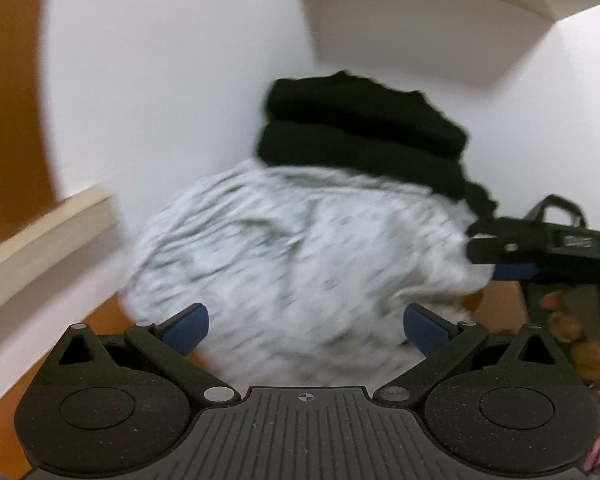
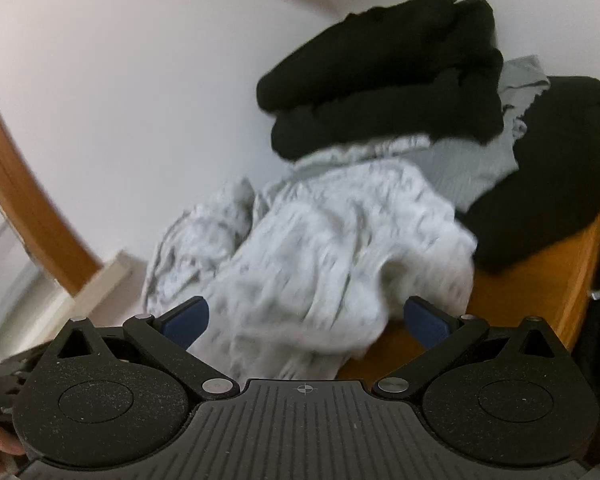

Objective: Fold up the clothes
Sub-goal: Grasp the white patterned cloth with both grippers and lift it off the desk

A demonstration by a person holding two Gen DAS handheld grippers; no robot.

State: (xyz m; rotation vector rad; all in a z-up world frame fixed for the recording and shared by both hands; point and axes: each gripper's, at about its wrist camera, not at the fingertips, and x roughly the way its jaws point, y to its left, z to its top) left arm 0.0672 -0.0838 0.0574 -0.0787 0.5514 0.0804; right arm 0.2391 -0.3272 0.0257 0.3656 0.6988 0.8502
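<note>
Through the left wrist camera, my left gripper [image 1: 306, 326] stood spread, empty, over the grey garment [image 1: 300, 248], a blurred, crumpled heap with no clear long axis, below folded black clothes [image 1: 360, 128]. Through the right, my right gripper [image 2: 306, 320] also gaped, the garment [image 2: 312, 248] sprawling on the wooden top [image 2: 540, 280].

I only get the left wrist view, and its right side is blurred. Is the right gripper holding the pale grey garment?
Observer: No. The right gripper is open, its fingers spread wide and gripping nothing; the pale grey garment lies loose ahead of it.
Operator: Anything hidden behind the folded black stack?
Observer: Yes, a plain grey garment sticks out from under the folded black stack.
Operator: And further right?
Observer: A second black garment lies there, on the wooden top.
</note>
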